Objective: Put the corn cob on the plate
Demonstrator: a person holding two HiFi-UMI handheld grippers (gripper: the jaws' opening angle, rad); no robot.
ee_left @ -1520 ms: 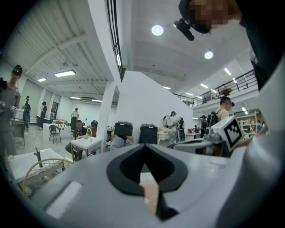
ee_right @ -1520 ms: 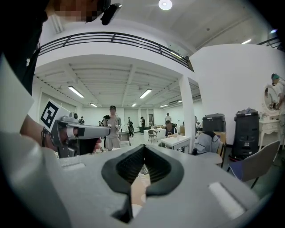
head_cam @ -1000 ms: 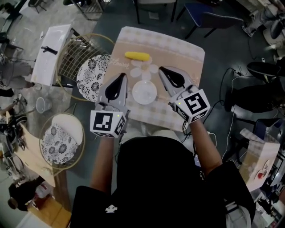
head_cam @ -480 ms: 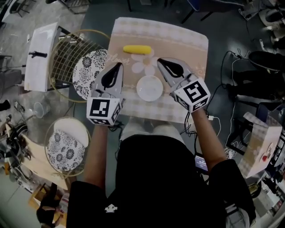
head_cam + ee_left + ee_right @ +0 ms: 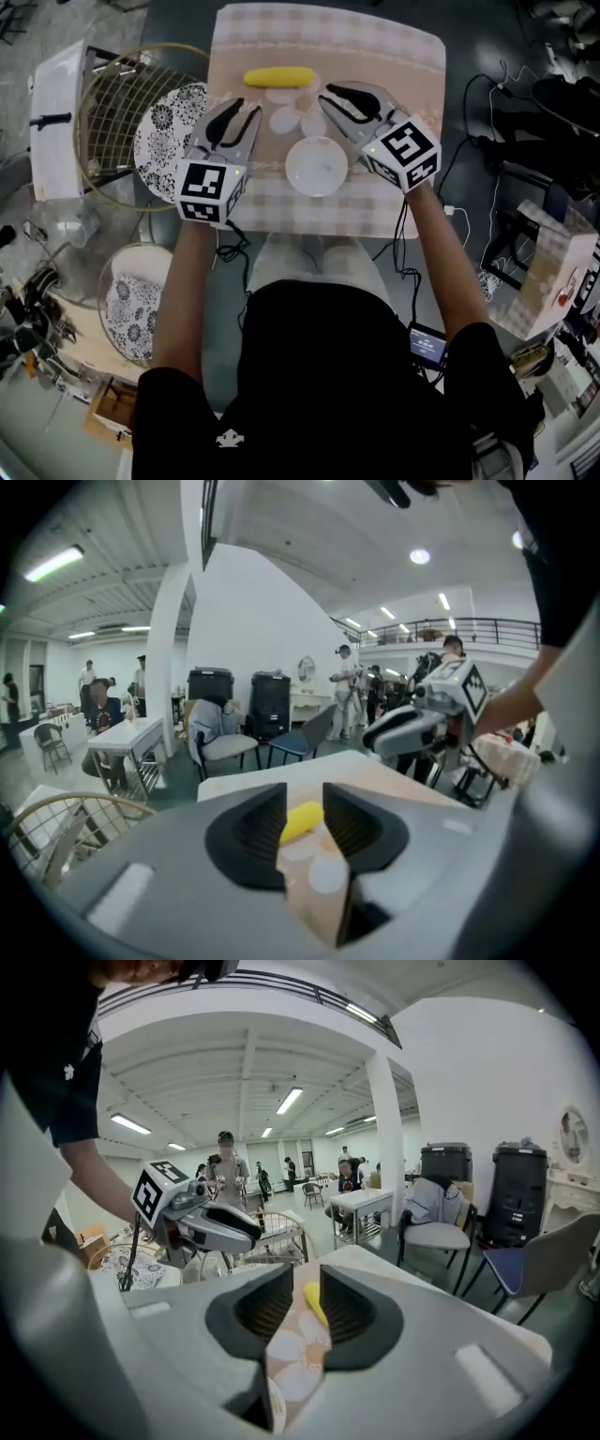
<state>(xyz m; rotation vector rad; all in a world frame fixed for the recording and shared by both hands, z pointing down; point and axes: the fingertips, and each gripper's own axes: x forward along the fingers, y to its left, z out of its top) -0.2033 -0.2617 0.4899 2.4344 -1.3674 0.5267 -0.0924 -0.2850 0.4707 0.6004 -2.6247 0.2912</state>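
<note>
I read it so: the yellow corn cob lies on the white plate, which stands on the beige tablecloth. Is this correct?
Not quite. The corn cob does not lie on the white plate. It lies on the beige tablecloth itself, beyond the plate and apart from it, and the plate is empty. The head view shows this.

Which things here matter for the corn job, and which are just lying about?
Job: corn cob, white plate, cloth-covered table under both.
Lying about: wire chair with patterned seat, white side table.
</note>
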